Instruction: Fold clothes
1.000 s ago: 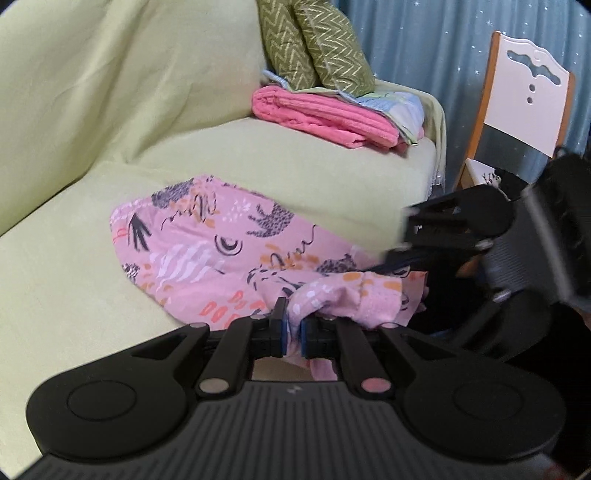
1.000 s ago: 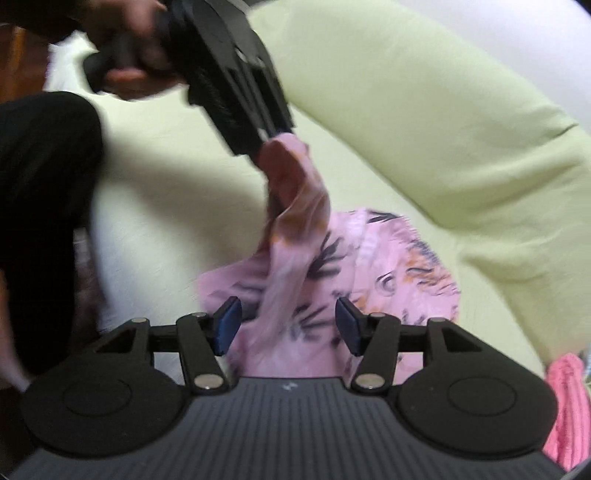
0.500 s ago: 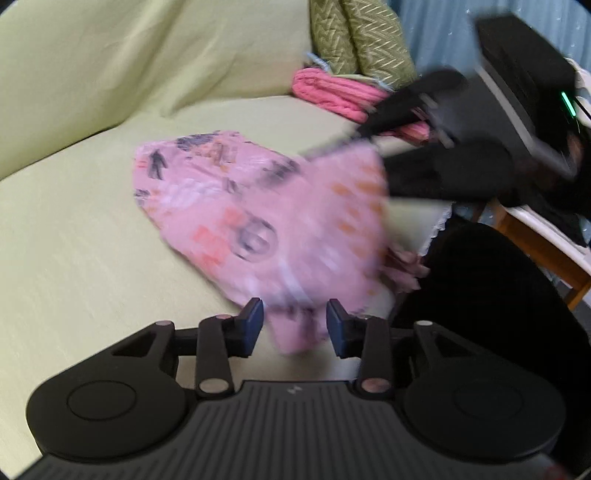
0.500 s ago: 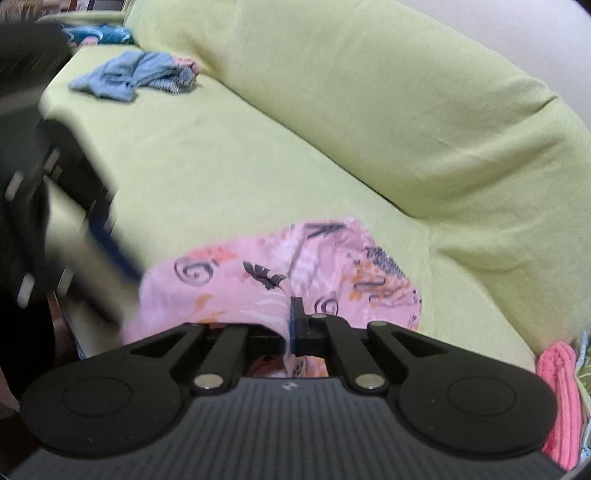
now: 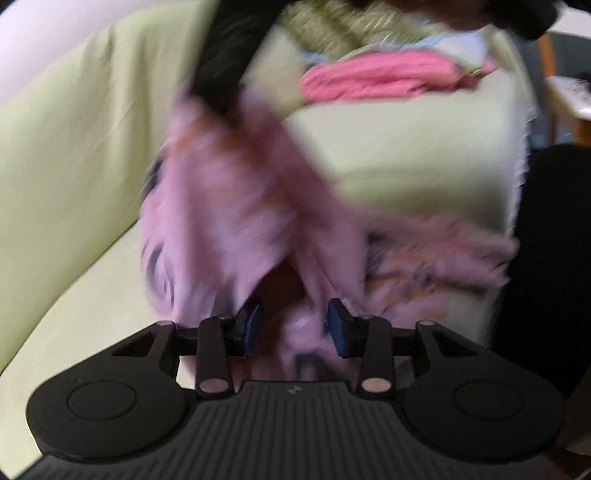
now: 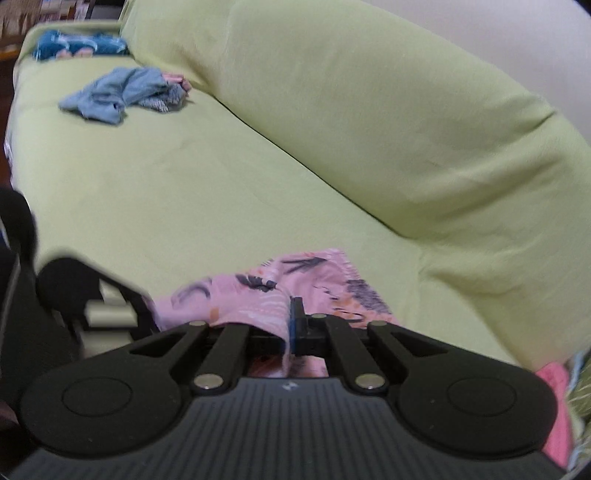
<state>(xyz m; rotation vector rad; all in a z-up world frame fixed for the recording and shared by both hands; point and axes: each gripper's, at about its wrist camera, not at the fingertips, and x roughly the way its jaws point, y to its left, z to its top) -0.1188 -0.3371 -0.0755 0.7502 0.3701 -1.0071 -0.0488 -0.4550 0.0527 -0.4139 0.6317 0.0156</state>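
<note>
right gripper (image 6: 291,328): clamped on pink garment (image 6: 314,284) | left gripper (image 5: 291,325): jaws apart, cloth hung between, ungripped | nearer hand: left

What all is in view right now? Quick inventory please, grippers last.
patterned garment: one, pink with dark print, lifted over the sofa seat, blurred in the left view
sofa: one, light green cover
crumpled clothes: small heap, blue, far end of the seat
folded stack: pink on top, beside the olive cushions
right gripper: black, shut on the patterned garment
left gripper: black, open, cloth hanging between its fingers
</note>
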